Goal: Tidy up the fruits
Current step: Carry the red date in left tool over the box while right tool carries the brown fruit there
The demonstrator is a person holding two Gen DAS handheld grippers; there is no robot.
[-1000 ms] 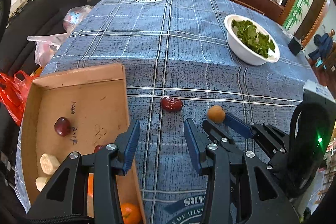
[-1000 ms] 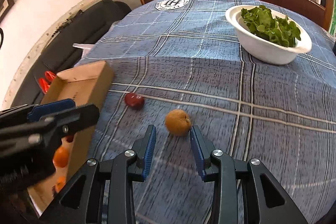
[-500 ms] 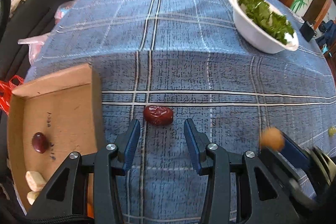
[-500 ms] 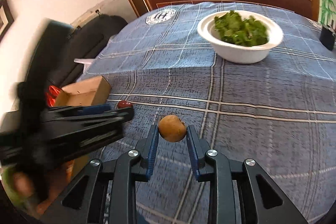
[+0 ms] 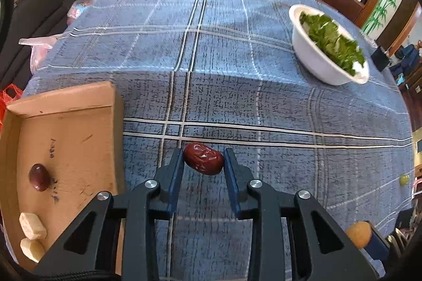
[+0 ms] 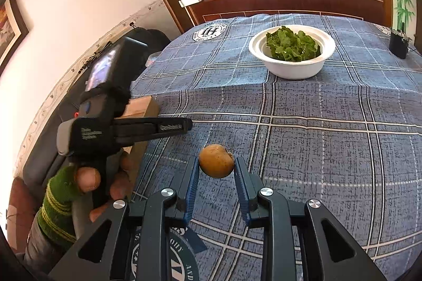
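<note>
- The left gripper [image 5: 203, 162] points steeply down at the blue plaid tablecloth [image 5: 237, 57]; its jaws have just been closing and now stand narrow, with the pads pressed on both ends of a red jujube [image 5: 202, 158].
- The jujube lies across the gap between the fingertips, at table level, just before the white stripes of the cloth.
- To the left of the left jaws stands a cardboard box [image 5: 116, 122], its near wall just beside the left finger. Inside it lie another dark red jujube [image 5: 38, 177] and two pale cut pieces [image 5: 32, 225] close to the lower corner.
- Far ahead and to the right of these jaws is a white bowl [image 5: 316, 64] with green leaves.
- The right gripper [image 6: 216, 165] is tilted about halfway down and is held above the cloth; its jaws are narrow and clamp a round brown fruit [image 6: 216, 161], possibly a longan, between the blue pads.
- From the right wrist view, the left gripper's body reaches in from the left of the right jaws, held by a hand [image 6: 105, 180] in a green striped sleeve [image 6: 59, 204].
- The same bowl stands well ahead of the right jaws.
</note>
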